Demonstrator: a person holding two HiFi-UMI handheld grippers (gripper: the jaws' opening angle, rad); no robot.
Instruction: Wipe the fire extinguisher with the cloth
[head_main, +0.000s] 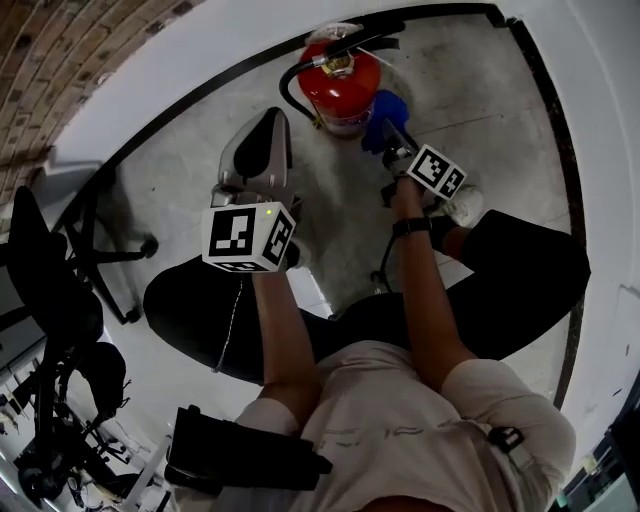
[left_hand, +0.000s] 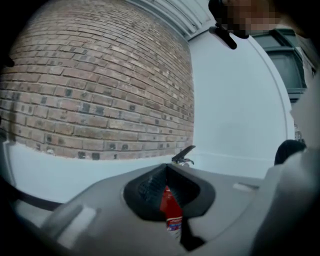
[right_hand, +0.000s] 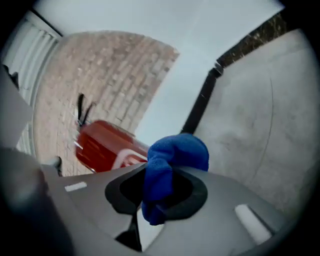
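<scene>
- Floor (head_main: 480, 110): grey concrete, edged by a black skirting strip along the white wall. I see it in the head view under both grippers.
- Brick wall (left_hand: 100, 75): it fills the upper left of the left gripper view and meets the white wall at a corner.
- Fire extinguisher (head_main: 340, 85): 1 red cylinder standing on the floor close to the skirting, at the top centre of the head view. Its black hose (head_main: 290, 85) curls down its left side.
- Left gripper (head_main: 268, 130): held above the floor, left of the extinguisher and apart from it. In the left gripper view I read its jaws as drawn together to a narrow slit with nothing between them. A strip of the red cylinder shows through the slit, further off.
- Right gripper (head_main: 393, 140): it points at the lower right side of the cylinder, and its jaws pinch the cloth.
- Cloth (head_main: 383, 108): 1 blue bunched wad bulging from the right gripper's jaw tips, just beside the cylinder. I cannot tell whether it touches.
</scene>
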